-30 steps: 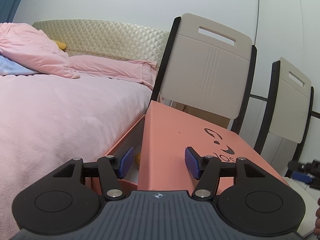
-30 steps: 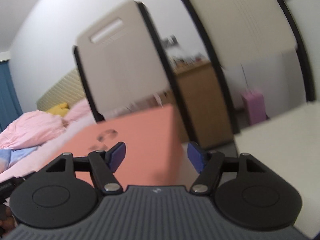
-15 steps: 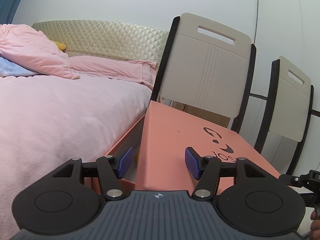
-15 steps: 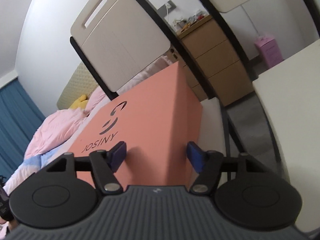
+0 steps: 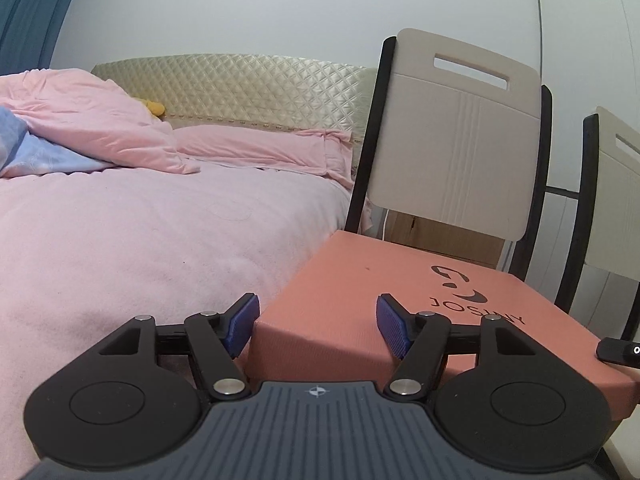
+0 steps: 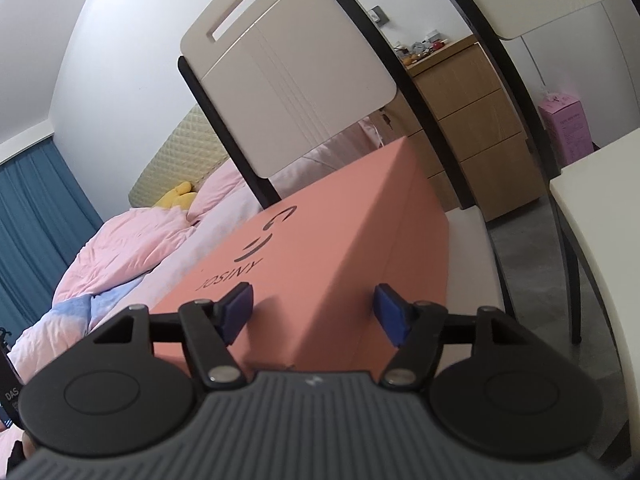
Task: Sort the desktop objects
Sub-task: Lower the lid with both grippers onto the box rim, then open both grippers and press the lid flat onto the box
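A salmon-coloured cardboard box (image 5: 372, 292) with black JOSINY print lies on a chair seat (image 6: 466, 232), its lid flat on it. My left gripper (image 5: 319, 322) is at the box's near left corner. Its jaws are opening, with the corner between the blue pads (image 5: 244, 320) and no pad pressing on it. In the right wrist view the same box (image 6: 320, 264) fills the middle. My right gripper (image 6: 315, 312) hovers at its near end, jaws opening slightly, with the lid's long edge between the fingertips but not clamped.
A bed with pink bedding (image 5: 140, 232) runs along the left of the box. Cream chair backs (image 5: 452, 140) (image 5: 616, 192) stand behind it. Wooden drawers (image 6: 472, 128), a pink carton (image 6: 566, 128) and a white tabletop (image 6: 600, 208) are to the right.
The lid, earlier tilted up with the box's inside showing, now lies flat on the box. The right gripper has swung in close over the lid. The left jaws stand wider.
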Available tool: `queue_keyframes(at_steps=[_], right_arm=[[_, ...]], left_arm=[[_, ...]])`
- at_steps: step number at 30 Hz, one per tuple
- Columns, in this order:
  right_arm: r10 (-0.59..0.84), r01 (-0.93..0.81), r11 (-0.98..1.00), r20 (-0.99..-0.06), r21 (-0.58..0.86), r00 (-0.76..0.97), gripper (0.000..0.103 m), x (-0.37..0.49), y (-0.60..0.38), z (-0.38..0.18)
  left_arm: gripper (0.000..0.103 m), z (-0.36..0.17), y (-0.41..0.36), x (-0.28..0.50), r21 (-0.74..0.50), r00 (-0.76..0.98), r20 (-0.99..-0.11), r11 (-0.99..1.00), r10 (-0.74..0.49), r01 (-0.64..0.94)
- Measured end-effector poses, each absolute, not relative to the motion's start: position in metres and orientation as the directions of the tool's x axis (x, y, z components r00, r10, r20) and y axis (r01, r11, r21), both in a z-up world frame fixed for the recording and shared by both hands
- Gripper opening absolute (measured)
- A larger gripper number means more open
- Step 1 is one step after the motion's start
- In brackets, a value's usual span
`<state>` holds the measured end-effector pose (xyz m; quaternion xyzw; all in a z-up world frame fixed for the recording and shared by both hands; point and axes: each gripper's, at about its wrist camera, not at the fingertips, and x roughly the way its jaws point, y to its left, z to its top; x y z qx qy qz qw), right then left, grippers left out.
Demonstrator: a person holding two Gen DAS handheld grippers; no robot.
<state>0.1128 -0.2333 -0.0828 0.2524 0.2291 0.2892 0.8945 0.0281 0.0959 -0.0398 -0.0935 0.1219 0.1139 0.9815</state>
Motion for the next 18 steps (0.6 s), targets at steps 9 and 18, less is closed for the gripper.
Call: queue_keyframes(at_steps=[9,18], right_arm=[[0.626,-0.394,0.728,-0.31,0.562,0.716,0.068,0.117,-0.235,-0.089],[0.648,-0.409,0.718,-0.327,0.563,0.688,0.063,0.12,-0.248,-0.094]], left_arm=[[0.07,-0.047,0.084,0.038,-0.045,0.917,-0.345,0.973,0.199,-0.228],[0.07,-0.047,0.081,0.036,-0.04,0.926,-0.343,0.983,0.157,-0.181]])
